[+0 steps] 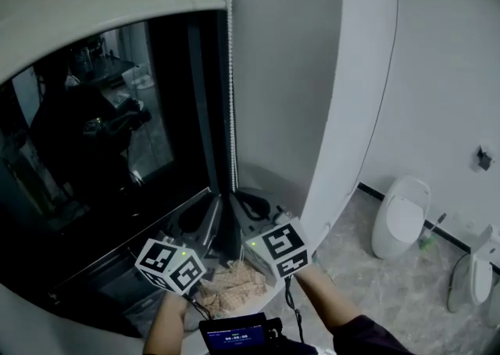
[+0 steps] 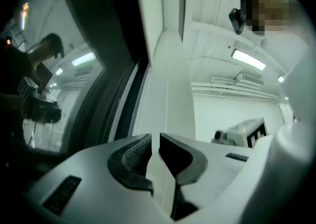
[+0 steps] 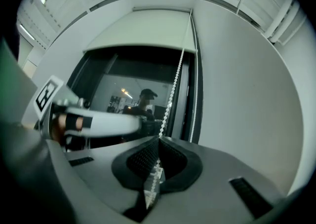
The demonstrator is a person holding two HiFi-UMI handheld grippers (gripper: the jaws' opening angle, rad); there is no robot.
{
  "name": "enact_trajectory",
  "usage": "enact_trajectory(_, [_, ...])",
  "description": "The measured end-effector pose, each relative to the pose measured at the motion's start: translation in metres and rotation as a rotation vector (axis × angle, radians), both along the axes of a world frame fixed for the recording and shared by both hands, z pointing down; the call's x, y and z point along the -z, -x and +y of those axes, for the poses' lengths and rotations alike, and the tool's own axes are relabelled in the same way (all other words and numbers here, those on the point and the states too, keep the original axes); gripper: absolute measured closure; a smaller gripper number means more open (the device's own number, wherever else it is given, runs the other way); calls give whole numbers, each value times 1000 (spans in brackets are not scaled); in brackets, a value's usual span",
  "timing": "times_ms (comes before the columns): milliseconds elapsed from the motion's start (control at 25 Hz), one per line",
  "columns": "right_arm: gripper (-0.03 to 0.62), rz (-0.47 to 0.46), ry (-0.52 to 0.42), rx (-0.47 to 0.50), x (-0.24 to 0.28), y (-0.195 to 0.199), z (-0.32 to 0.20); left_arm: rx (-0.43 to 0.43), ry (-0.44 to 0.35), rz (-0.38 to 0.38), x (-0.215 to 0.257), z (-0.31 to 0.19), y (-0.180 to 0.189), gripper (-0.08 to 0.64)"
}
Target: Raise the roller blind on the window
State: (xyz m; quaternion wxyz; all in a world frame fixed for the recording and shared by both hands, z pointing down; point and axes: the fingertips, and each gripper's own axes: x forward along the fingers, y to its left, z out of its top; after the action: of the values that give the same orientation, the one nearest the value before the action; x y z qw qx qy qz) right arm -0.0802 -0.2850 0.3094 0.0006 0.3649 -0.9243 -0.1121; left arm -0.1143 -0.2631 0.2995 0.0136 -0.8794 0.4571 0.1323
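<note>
My right tool (image 3: pixel 159 142): clenched on bead chain (image 3: pixel 170 97). Left tool (image 2: pixel 155 141): slightly parted, empty. Blind (image 3: pixel 143 28): I'd pull chain straight down, steadily.

Grey right claw (image 3: pixel 158 140) — black pads (image 3: pixel 142 160); dark sleeve (image 1: pixel 367 338)

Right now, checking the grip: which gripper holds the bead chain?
The right gripper, shut on the chain; the left gripper is slightly open with nothing between its jaws.
</note>
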Motion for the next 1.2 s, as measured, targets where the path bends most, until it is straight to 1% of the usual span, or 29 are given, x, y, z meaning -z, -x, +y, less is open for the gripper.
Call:
enact_trajectory(80, [583,28,32,15,-23,6,3,-5,-60,-16,36,2,-7,546])
enact_trajectory(200, [583,60,94,36,-59,15,9,-16,-99,-40,65,-2,-21,545])
enact_trajectory(360, [583,82,171,64,-105,25,19,-2,-143,-86,81,-7,-31,545])
enact_trajectory(480, [583,58,210,70,-123,21,25,26,-149,-108,76,-8,-32,547])
enact_trajectory(560, [583,64,206,44,-127,15,20,28,-155,-104,71,-10,-31,548])
enact_trajectory(640, [583,118,165,9,-132,9,11,35,-160,-97,67,-12,-28,548])
enact_trajectory(680, [583,148,150,3,-133,8,9,43,-162,-103,64,-12,-26,548])
enact_trajectory(720, [581,160,145,9,-132,6,10,54,-162,-112,59,-12,-24,548])
enact_trajectory(760, [581,145,147,23,-127,5,12,64,-157,-117,55,-13,-21,548])
enact_trajectory(840, [581,67,150,60,-103,1,13,74,-135,-114,46,-18,-15,548])
enact_trajectory(920, [580,-15,135,93,-70,-4,12,80,-117,-122,37,-24,-13,548])
enact_trajectory(1040, [580,-118,101,141,-11,-9,11,98,-110,-156,26,-27,-17,548])
enact_trajectory(1160, [562,-202,28,168,56,-10,3,101,-100,-168,18,-28,-21,548])
enact_trajectory(1200, [546,-215,-1,171,76,-9,0,100,-95,-170,14,-27,-22,548])
